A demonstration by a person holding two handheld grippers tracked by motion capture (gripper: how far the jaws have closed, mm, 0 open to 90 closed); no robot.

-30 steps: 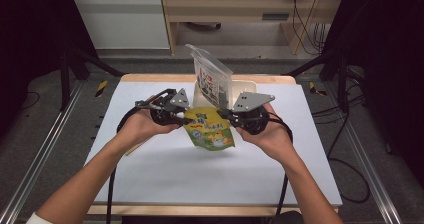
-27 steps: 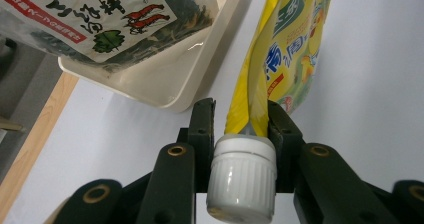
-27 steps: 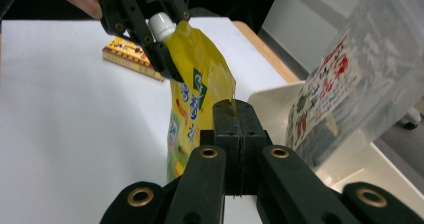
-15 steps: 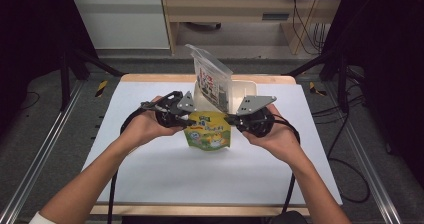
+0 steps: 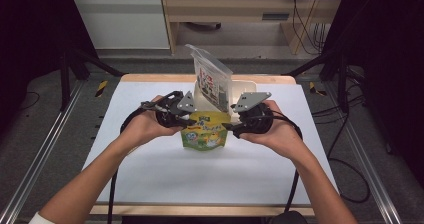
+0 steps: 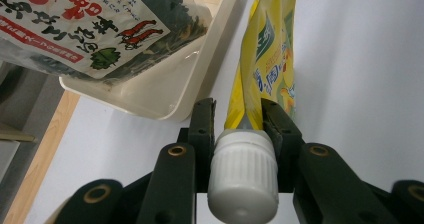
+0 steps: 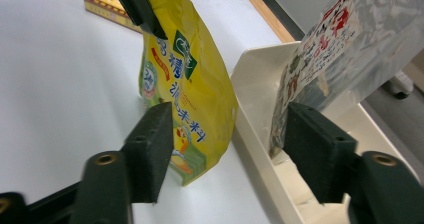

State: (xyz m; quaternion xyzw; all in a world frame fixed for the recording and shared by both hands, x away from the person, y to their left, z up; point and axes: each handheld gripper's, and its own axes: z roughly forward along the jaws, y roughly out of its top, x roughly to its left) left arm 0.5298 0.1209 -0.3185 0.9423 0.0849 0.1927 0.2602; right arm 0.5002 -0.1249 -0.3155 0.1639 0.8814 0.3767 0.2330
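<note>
Left tongs (image 6: pixel 237 121) clamped on the neck of a yellow-green spouted drink pouch (image 5: pixel 204 133), just below its white ribbed cap (image 6: pixel 244 173). Pouch held upright near the middle of the white tabletop (image 5: pixel 150 184), toward the far edge, just beside a cream plastic tray (image 7: pixel 260 79). In that tray, leaning, a clear bag of dark dried food with red lettering (image 5: pixel 214 80). Right tongs (image 7: pixel 227 134) spread wide apart, gripping nothing, one jaw beside the pouch's lower corner, the other in front of the bag. A flat yellow-red box (image 7: pixel 107 4) farther off on the tabletop.
</note>
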